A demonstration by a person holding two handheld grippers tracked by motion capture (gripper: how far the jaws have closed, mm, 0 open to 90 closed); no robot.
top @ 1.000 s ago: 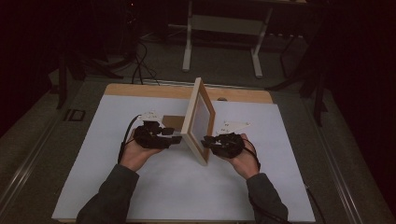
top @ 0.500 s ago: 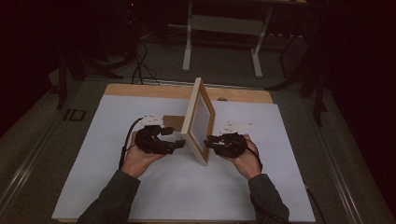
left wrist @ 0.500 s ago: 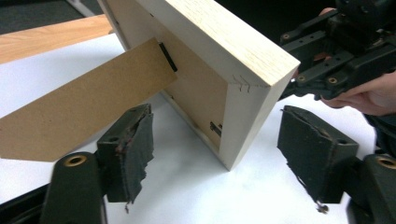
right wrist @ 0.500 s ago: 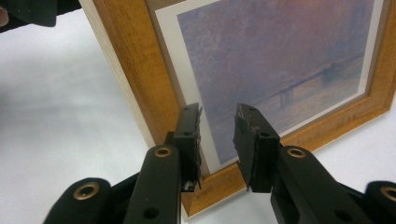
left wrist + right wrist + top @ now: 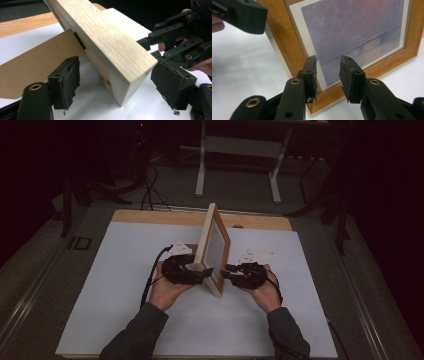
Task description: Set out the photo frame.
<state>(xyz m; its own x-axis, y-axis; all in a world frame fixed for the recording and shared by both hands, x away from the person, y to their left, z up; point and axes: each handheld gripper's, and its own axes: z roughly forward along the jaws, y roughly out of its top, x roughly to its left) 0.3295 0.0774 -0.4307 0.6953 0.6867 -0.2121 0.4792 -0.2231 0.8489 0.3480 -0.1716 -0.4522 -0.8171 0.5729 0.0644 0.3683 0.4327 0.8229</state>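
- High view, nearest the front edge of the tabletop (image 5: 125, 330): two forearms come in, each hand holding a hand-held gripper, both aimed at the near end of a picture frame (image 5: 214, 245) that stands upright at the middle of the white sheet.
- Left hand-held gripper (image 5: 117, 82): its jaws have just been opening and now stand as wide as they go. The near corner of the frame lies between the torn pads (image 5: 68, 82), with a gap on each side, so nothing is clamped. Compared with a second ago, this hand has slid in closer to the frame.
- Right hand-held gripper (image 5: 328, 75): its jaws have just been opening too. They stand part open in front of the glass and the lower rail, gripping nothing.
- Behind the frame, a brown cardboard stand (image 5: 37, 65) folds out from its back onto the sheet.
- Farther off, the wooden back edge of the tabletop (image 5: 150, 216) lies bare.
- My reading: with both grips let go, the frame stands on its own prop, so setting it up looks about finished; what remains is to draw both hands clear without knocking it.
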